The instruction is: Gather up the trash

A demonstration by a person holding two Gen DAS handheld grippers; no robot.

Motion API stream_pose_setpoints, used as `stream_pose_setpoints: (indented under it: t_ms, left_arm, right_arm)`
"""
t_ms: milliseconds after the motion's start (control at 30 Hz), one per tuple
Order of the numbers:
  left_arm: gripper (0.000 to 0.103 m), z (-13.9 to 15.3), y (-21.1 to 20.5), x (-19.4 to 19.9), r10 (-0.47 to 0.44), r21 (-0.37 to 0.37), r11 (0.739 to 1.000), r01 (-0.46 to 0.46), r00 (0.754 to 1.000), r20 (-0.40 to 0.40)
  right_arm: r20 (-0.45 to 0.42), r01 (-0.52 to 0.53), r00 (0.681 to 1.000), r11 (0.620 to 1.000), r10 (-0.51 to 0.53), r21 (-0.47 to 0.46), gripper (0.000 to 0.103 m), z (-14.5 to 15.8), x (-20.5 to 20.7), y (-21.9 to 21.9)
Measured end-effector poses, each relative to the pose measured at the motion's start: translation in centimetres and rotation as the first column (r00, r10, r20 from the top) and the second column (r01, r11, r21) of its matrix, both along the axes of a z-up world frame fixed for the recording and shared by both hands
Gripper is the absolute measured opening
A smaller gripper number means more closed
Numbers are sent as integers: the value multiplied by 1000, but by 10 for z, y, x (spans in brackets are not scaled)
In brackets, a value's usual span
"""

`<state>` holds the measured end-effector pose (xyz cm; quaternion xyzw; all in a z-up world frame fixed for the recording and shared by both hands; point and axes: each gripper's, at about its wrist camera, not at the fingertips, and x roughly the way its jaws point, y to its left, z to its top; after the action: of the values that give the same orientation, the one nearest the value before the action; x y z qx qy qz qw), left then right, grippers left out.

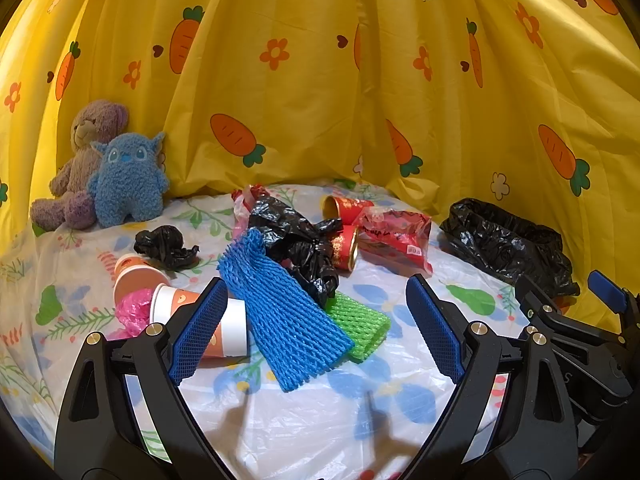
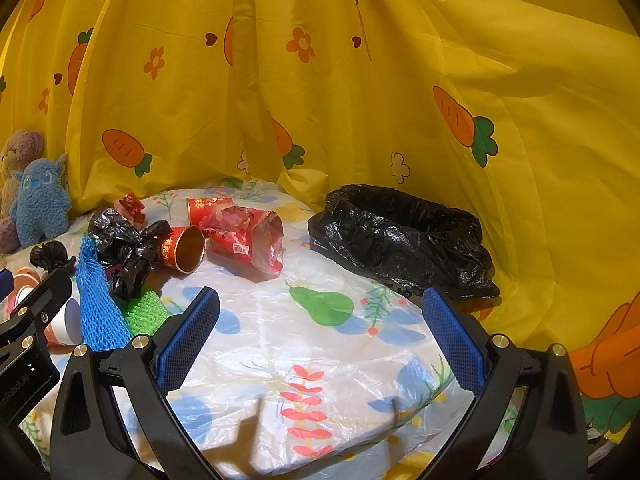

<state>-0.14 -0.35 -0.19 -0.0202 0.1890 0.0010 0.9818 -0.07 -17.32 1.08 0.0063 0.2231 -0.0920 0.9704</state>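
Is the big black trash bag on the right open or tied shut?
Open. The black trash bag slumps on the table with its rim spread wide, mouth facing up; contents cannot be seen.

Bare tablecloth [image 2: 320,360] in front of right gripper [image 2: 320,332], w/ open lane to black bag [image 2: 404,236]. Left gripper [image 1: 316,328] faces blue foam net [image 1: 280,312], green net [image 1: 360,320] & cups [image 1: 224,328].

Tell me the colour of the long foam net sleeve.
Blue foam net sleeve; the left wrist view shows it best.

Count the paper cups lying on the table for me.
4. Two orange-and-white cups lie at the left: one beside the pink bag, one nearer. Two red cups: one at the back, one against the black plastic. More may be hidden.
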Motion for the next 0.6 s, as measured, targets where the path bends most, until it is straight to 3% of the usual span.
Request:
stream_pose_setpoints:
  t_ms: [600]
  left_arm:
    - [89,-3,4,-1,2,-8,1000,-2,1000,-1]
  right_arm:
    - [2,1,1000,1000,-1,1,98,-1,1,-1]
